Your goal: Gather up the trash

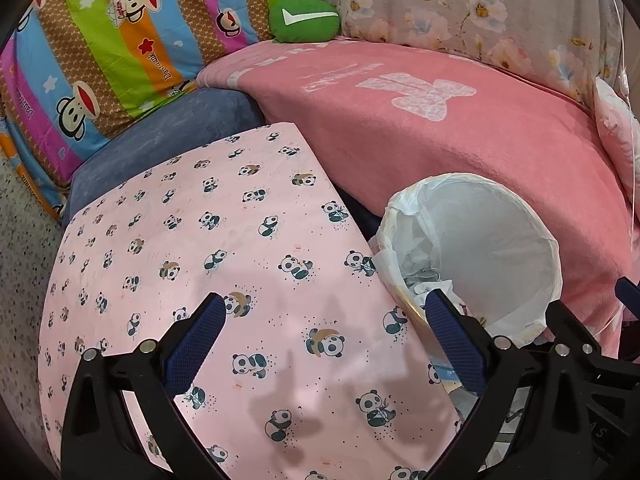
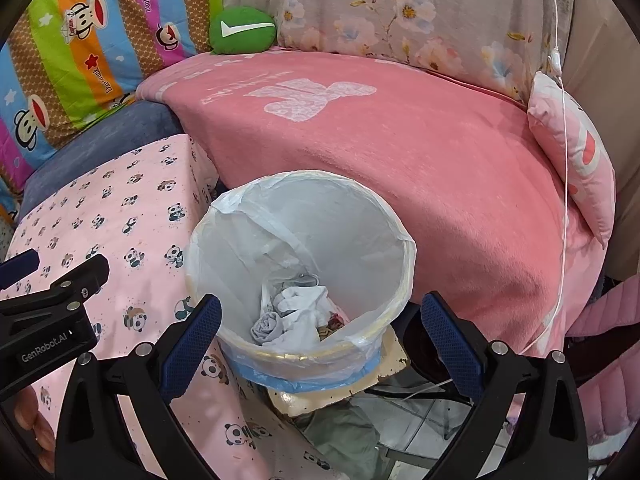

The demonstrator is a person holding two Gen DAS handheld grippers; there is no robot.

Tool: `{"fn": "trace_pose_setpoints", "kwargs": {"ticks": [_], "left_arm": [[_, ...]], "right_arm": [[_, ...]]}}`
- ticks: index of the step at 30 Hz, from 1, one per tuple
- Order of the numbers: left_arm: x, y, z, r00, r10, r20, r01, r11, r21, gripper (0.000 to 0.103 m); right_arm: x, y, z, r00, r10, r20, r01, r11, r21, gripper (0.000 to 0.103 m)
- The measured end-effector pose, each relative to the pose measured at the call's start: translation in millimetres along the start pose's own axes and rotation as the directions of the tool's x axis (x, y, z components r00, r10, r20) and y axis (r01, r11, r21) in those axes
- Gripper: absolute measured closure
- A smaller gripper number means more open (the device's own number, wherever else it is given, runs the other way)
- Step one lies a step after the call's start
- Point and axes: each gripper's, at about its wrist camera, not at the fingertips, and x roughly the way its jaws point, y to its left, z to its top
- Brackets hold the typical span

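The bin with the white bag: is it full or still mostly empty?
Mostly empty. The bin stands upright with only crumpled tissues and scraps at the bottom; its liner walls are bare above them.

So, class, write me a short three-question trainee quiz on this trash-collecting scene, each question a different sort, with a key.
1. True or false: the right gripper holds a piece of trash.
2. What lines the bin? A) a white plastic bag B) newspaper C) nothing
3. Fill in: the cloth under the left gripper is printed with ____.

Key: 1 false, both grippers are open and empty. 2 A. 3 pandas.
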Motion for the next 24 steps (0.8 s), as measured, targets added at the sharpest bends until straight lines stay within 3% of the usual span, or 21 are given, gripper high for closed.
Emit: {"fn": "trace_pose_setpoints", "kwargs": {"ticks": [24], "left_arm": [[-0.9,-6.9,-5.4,1.0,0.01,0.012,-0.01,1.0,0.013,0.007]], "right_arm": [[0.5,-3.8,-2.4,1.0,0.002,0.002,-0.002,1.0,0.01,0.004]]}}
